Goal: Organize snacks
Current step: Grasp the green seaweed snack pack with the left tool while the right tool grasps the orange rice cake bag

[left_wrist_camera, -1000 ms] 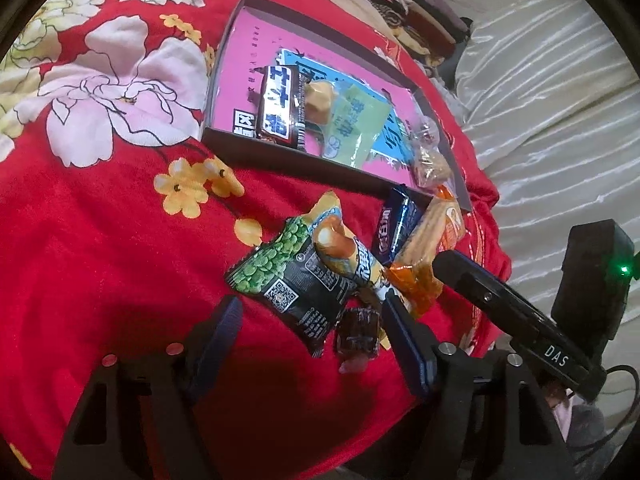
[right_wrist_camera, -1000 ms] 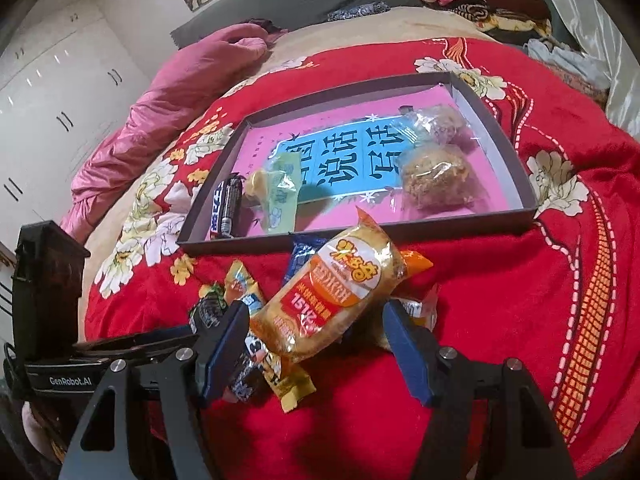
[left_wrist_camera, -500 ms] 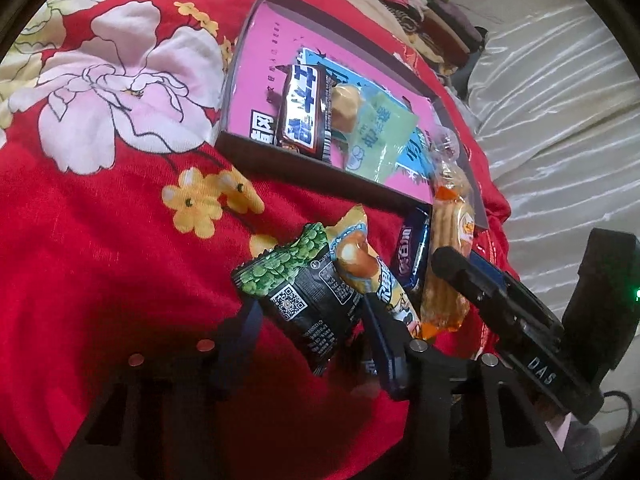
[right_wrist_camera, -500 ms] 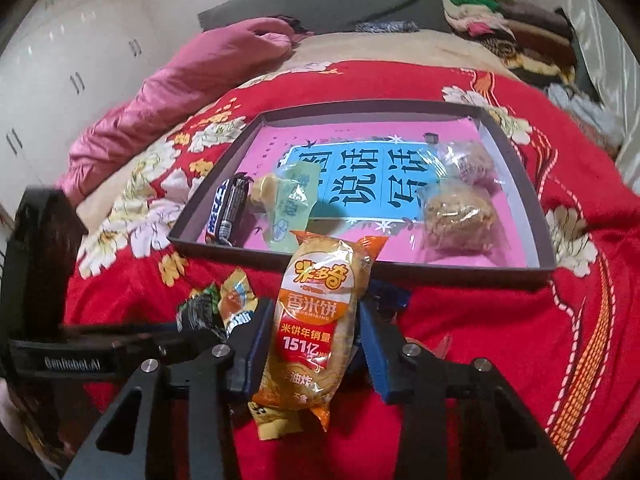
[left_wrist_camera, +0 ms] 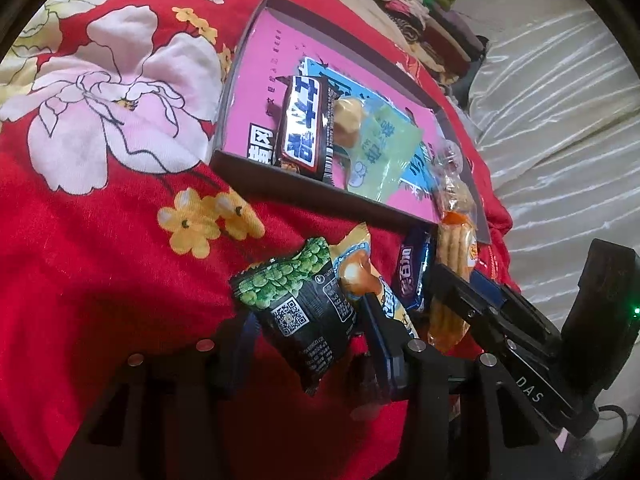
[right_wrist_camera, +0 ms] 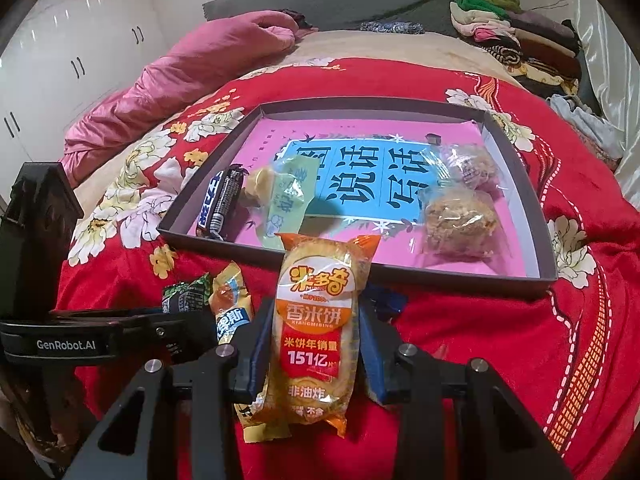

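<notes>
A dark tray (right_wrist_camera: 516,276) with a pink floor lies on the red bed cover and holds a chocolate bar (right_wrist_camera: 220,204), a green-wrapped sweet (right_wrist_camera: 286,204) and two clear-wrapped cakes (right_wrist_camera: 460,220). My right gripper (right_wrist_camera: 316,344) is shut on an orange rice cracker pack (right_wrist_camera: 316,320), lifted just in front of the tray. My left gripper (left_wrist_camera: 308,340) is shut on a black and green pea packet (left_wrist_camera: 296,304). A yellow snack pack (left_wrist_camera: 360,276) and a blue bar (left_wrist_camera: 412,276) lie beside it.
The tray (left_wrist_camera: 256,168) also shows in the left wrist view, ahead of the loose snacks. A pink quilt (right_wrist_camera: 180,76) lies at the far left of the bed. Folded clothes (right_wrist_camera: 516,40) are stacked at the far right. White cupboards (right_wrist_camera: 68,40) stand on the left.
Both grippers have closed: the right on the rice cracker pack, lifting it upright, the left on the pea packet. Both moved a little toward the tray.
</notes>
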The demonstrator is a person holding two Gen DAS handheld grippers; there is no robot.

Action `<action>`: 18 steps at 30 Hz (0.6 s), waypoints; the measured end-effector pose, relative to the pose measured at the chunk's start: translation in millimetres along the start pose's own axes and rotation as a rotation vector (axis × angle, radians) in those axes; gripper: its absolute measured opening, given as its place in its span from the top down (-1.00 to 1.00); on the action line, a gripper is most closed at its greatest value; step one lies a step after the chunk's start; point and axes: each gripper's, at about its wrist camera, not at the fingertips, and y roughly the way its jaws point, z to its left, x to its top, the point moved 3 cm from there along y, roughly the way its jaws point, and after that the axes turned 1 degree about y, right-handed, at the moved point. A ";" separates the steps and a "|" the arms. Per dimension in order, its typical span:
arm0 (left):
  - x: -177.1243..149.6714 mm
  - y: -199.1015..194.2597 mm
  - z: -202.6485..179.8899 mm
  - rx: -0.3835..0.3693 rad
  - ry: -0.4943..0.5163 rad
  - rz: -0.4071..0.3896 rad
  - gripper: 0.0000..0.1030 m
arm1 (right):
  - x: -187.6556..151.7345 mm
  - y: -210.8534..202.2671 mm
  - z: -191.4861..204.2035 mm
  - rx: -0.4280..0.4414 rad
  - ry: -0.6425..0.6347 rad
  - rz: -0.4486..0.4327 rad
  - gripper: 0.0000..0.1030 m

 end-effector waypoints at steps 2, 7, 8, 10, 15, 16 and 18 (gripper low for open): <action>2.8 2.6 -0.1 0.002 0.004 0.001 0.03 | 0.7 0.9 -2.1 0.013 0.013 -0.001 0.25; 10.7 8.3 -2.0 -0.006 0.037 0.026 0.21 | 1.6 -3.5 -4.3 0.054 0.023 -0.019 0.26; 11.1 7.8 -2.0 -0.010 0.040 0.029 0.23 | 1.9 -5.3 -3.6 0.060 0.023 -0.023 0.26; 11.4 6.5 -2.4 -0.016 0.043 0.031 0.26 | 2.6 -9.6 -1.5 0.074 0.014 -0.037 0.26; 11.7 -0.2 -1.3 -0.031 0.048 0.025 0.28 | 3.1 -15.6 -2.3 0.081 0.021 -0.051 0.26; 11.9 -1.2 -2.1 -0.032 0.055 0.024 0.28 | 3.8 -16.4 -3.2 0.083 0.025 -0.054 0.26; 11.4 -3.1 -3.5 -0.031 0.068 0.022 0.28 | 4.9 -19.3 -5.0 0.083 0.031 -0.061 0.26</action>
